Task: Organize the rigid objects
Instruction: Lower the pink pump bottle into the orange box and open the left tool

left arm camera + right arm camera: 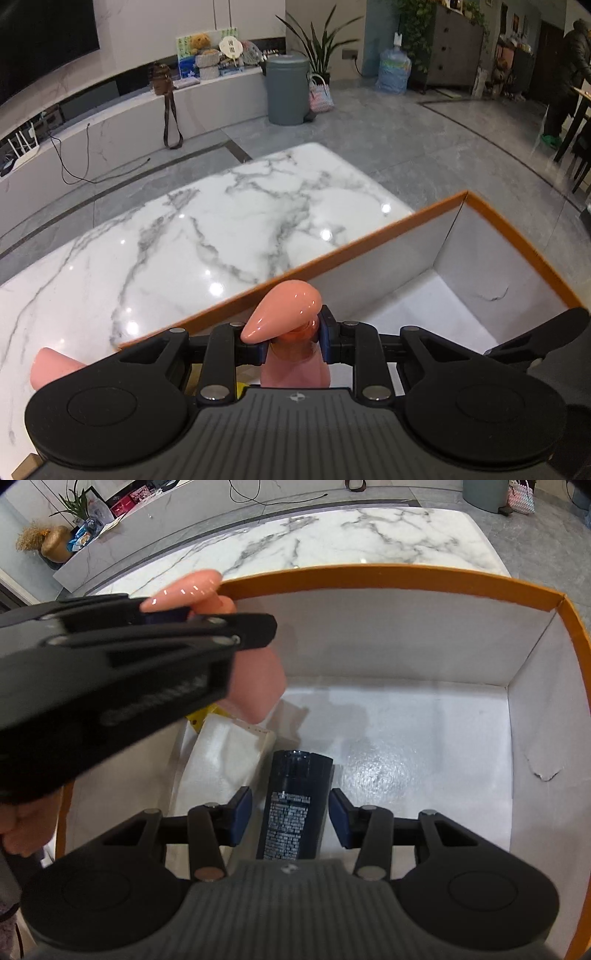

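Clamped tight on the neck of a pink pump bottle [291, 354], the jaws of the left gripper [293, 341] hold it just under its glossy pump head, which sticks out forward over the near rim of an orange-edged box [369, 236]. From the right wrist view that same gripper [207, 613] comes in from the left over the box's left wall, the bottle [258, 686] hanging below it inside the box, its body above a white packet [225, 760] that lies on the floor of the box. Whether the bottle touches the packet or the floor cannot be told. The right gripper [291, 816] stands with its jaws parted, a blue pad on each side of a dark blue bottle [295, 805] with white print; a narrow gap shows between each pad and the bottle, so nothing is pressed. This dark bottle lies on the white floor of the box just beside the white packet, its cap end pointing away from the camera. A yellow scrap [201, 716] peeks out under the left gripper near the packet. The box sits on a white marble table [184, 240], and a second pink object [51, 369] lies on that table outside the box, to the left of the left gripper. Part of a hand [26, 827] shows at the left edge of the right wrist view.
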